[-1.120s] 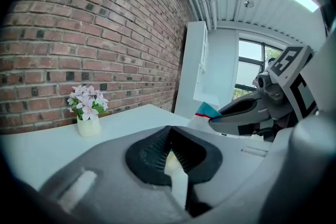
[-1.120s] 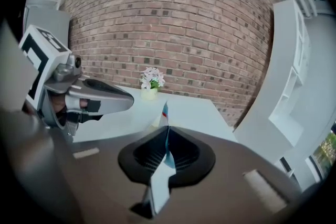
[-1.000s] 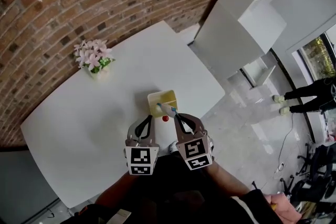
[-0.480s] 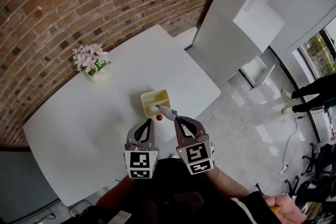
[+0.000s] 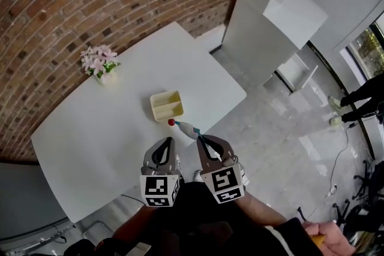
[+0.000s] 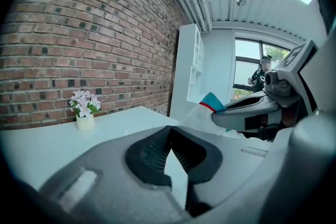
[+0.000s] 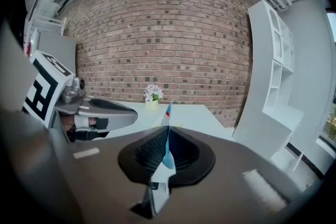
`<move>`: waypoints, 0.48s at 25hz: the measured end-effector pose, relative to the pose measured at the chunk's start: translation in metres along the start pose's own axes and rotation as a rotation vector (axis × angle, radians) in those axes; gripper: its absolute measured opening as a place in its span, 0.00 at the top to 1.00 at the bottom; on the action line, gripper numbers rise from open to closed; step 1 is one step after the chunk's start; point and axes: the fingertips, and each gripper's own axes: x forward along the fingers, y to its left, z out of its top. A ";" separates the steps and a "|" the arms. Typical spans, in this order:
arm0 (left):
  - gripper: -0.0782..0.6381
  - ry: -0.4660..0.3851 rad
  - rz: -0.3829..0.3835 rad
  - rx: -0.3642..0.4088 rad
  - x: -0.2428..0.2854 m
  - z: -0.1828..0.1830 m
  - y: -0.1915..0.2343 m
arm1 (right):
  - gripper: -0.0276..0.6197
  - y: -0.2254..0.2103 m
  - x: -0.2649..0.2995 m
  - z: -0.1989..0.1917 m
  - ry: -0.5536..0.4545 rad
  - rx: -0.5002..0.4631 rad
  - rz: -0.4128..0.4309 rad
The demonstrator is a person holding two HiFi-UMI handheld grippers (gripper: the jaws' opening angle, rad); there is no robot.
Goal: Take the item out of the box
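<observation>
A pale yellow open box (image 5: 166, 106) sits on the white table (image 5: 108, 129), with a small red thing (image 5: 171, 122) lying just beside its near edge. My right gripper (image 5: 200, 138) is shut on a slim white packet with a teal and red end (image 5: 187, 128). The packet is off the box, its tip pointing toward the red thing. In the right gripper view it stands up between the jaws as a thin white and teal packet (image 7: 167, 136). My left gripper (image 5: 167, 141) hangs beside it, shut on nothing. The packet (image 6: 203, 114) also shows in the left gripper view.
A small pot of pink flowers (image 5: 99, 64) stands at the table's far left by the brick wall. White shelving (image 5: 288, 15) rises to the right. The table's near edge is close below the grippers. A person (image 5: 360, 102) stands far right on the glossy floor.
The right gripper has drawn back toward me with the packet; its tip was over the box and is now off it. The left gripper kept alongside, still shut.
</observation>
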 end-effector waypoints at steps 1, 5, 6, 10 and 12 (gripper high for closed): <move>0.88 -0.002 0.001 -0.003 -0.004 -0.001 -0.006 | 0.95 0.000 -0.007 -0.002 -0.004 0.002 0.002; 0.88 -0.010 0.000 -0.016 -0.019 -0.002 -0.031 | 0.95 0.002 -0.032 -0.012 -0.014 0.008 0.014; 0.88 -0.015 -0.002 -0.019 -0.023 -0.002 -0.036 | 0.95 0.003 -0.037 -0.014 -0.017 0.009 0.017; 0.88 -0.029 -0.010 -0.018 -0.035 -0.004 -0.054 | 0.95 0.007 -0.052 -0.019 -0.034 0.015 0.024; 0.88 -0.028 -0.007 -0.013 -0.041 -0.009 -0.060 | 0.95 0.010 -0.059 -0.021 -0.045 0.020 0.028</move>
